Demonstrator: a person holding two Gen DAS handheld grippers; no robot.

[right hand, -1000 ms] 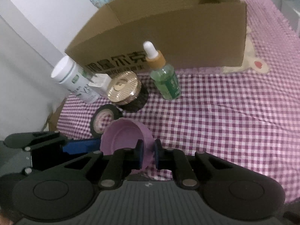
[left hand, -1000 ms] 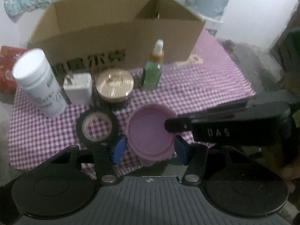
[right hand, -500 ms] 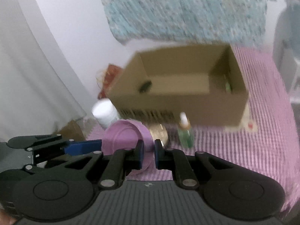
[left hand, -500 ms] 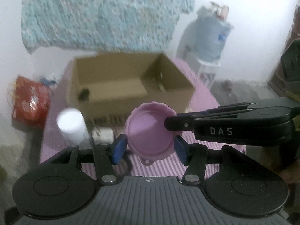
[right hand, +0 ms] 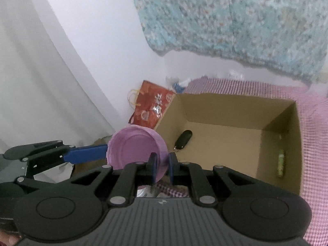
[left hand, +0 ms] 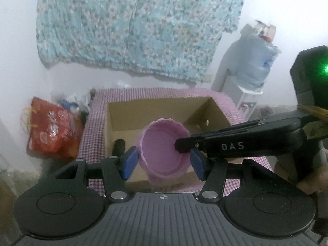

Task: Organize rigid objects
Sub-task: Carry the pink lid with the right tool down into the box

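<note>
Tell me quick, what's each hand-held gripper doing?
Left hand-held gripper: clamped across the purple lid.
Right hand-held gripper: shut on the lid's rim.

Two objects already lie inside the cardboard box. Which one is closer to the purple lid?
The black key fob, by the box's left wall, right beside the purple lid. The greenish object lies apart, against the opposite right wall.

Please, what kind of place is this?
Probably a room in a home: a checked cloth covers the table, a floral fabric hangs on the wall, and a water dispenser stands in the corner.
</note>
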